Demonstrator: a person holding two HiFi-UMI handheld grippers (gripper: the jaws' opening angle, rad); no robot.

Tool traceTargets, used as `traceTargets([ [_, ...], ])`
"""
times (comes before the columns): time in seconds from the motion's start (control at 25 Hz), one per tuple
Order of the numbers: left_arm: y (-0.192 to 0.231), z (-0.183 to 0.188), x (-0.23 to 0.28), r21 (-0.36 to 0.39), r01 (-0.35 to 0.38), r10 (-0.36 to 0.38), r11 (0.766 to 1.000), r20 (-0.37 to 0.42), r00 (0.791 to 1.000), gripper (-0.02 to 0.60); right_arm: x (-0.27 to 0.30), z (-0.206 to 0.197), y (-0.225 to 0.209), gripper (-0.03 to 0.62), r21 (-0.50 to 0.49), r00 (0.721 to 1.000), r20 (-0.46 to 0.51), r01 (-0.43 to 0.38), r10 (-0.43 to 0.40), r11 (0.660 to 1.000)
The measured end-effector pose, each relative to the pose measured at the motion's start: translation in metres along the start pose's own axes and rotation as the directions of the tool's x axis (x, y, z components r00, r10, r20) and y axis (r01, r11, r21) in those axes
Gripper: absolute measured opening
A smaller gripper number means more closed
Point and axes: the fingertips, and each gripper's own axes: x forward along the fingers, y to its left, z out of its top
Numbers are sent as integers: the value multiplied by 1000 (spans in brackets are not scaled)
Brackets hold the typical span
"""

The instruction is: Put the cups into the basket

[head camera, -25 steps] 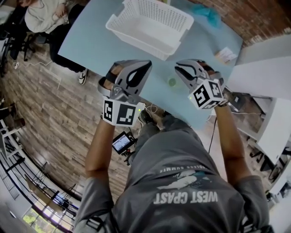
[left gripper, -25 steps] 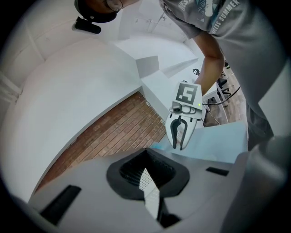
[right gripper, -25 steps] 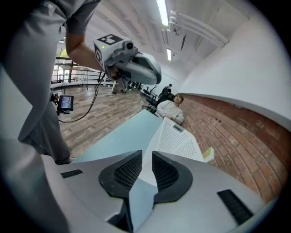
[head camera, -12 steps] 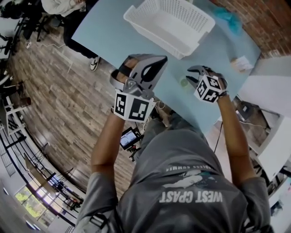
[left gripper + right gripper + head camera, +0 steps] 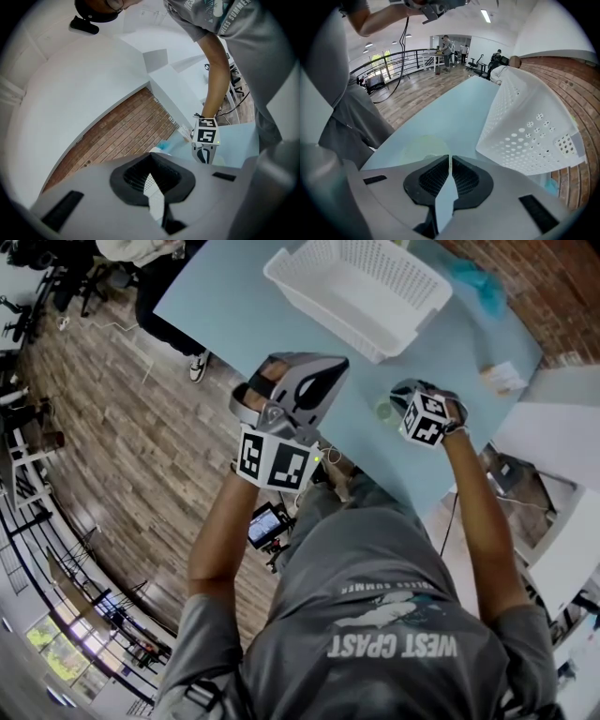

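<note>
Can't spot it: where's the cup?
In the head view, the pale green cup stands on the table just left of the right gripper, short of the white basket.

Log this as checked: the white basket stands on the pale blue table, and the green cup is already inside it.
One part is wrong. The white basket does stand on the pale blue table, but the green cup is not inside it. The cup stands on the table outside the basket, close to the right gripper. The head view shows this.

Pale green cup [image 5: 384,411] on table [image 5: 239,310], near white basket [image 5: 323,310].
</note>
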Motion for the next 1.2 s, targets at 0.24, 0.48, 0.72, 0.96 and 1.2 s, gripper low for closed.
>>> traceTargets([
  [0.24,1,1,-3,-2,-4,4,1000,-1,1000,-3,-10,5,0,23,8,1000,28,6,-6,1000],
  [0.48,7,-1,-11,-7,-20,20,1000,11,1000,-3,-44,25,-10,23,-22,997,45,66,-64,998],
  [0.72,12,-5,-17,-18,-28,28,999,12,1000,-3,-92,66,-29,23,-62,983,115,154,-146,986],
  [0.96,24,-9,-27,-26,-55,55,998,21,998,-3,-158,125,-50,23,-114,946,211,273,-245,955],
  [1.2,31,-12,-34,-28,-84,84,996,21,996,-3,-204,164,-81,23,-140,901,284,378,-328,915],
])
